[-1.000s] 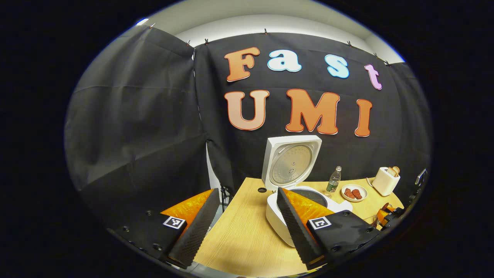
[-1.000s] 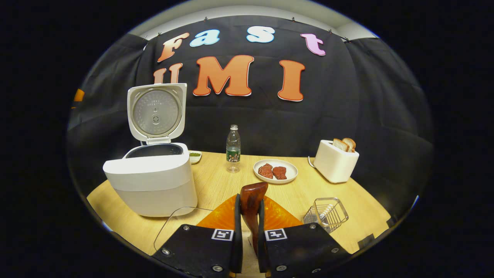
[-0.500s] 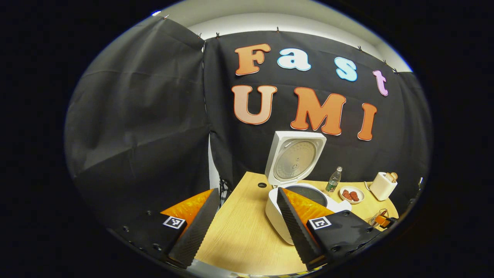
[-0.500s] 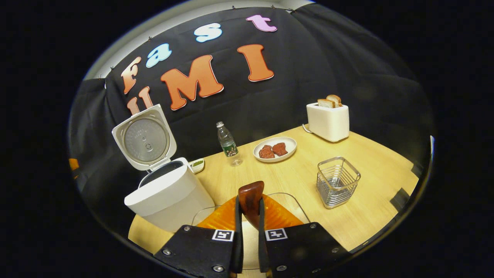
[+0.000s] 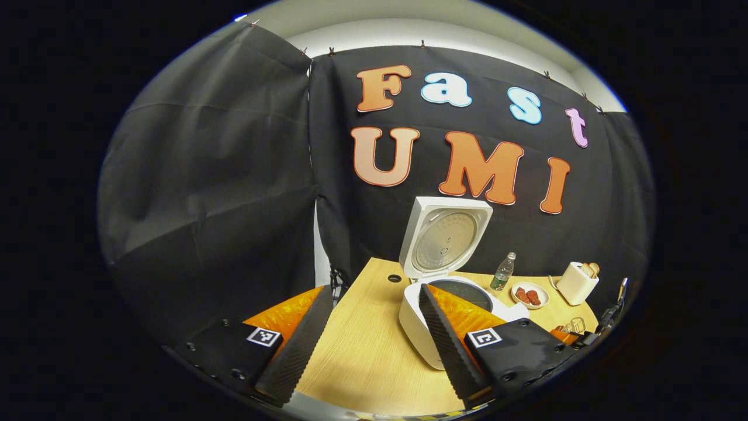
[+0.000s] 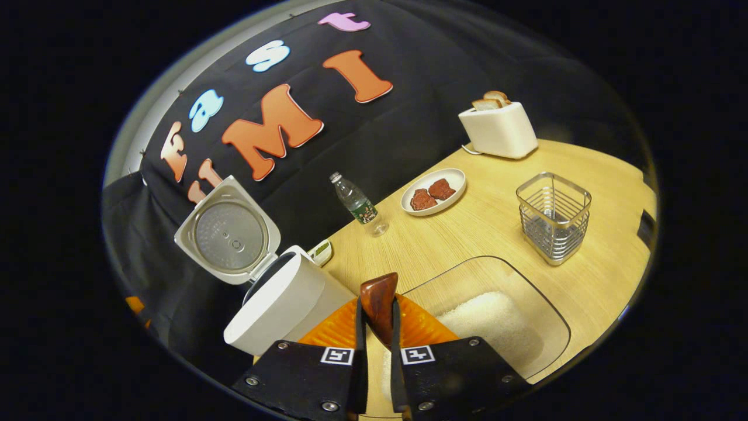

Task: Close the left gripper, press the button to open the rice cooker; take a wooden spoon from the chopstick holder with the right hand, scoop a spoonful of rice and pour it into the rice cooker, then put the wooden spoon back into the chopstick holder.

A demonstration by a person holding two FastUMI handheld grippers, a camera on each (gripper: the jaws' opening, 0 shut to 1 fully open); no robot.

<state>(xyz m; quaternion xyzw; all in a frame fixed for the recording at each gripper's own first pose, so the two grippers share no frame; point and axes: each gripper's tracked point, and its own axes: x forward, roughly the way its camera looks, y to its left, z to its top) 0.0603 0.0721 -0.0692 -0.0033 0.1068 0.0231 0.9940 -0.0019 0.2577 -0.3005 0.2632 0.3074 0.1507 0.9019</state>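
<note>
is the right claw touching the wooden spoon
Touching. The right gripper view shows the right claw with both fingers pressed against the wooden spoon handle, no gap either side.

We see a pale wooden bench [image 6: 467, 234] carrying the open rice cooker [image 6: 280, 310], a small dish [image 6: 321, 251] beside it, a water bottle [image 6: 357, 204] and a plate of red pieces [image 6: 433, 192]. Farther right stand a toaster [image 6: 499, 130] and the wire chopstick holder [image 6: 553, 216]. Nearest us sits a clear tray of rice [image 6: 497, 321].

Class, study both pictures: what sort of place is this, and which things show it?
Most likely a mock kitchen staged in a booth: an open rice cooker, a toaster holding bread and a plate of meat share a wooden table against black cloth.
</note>
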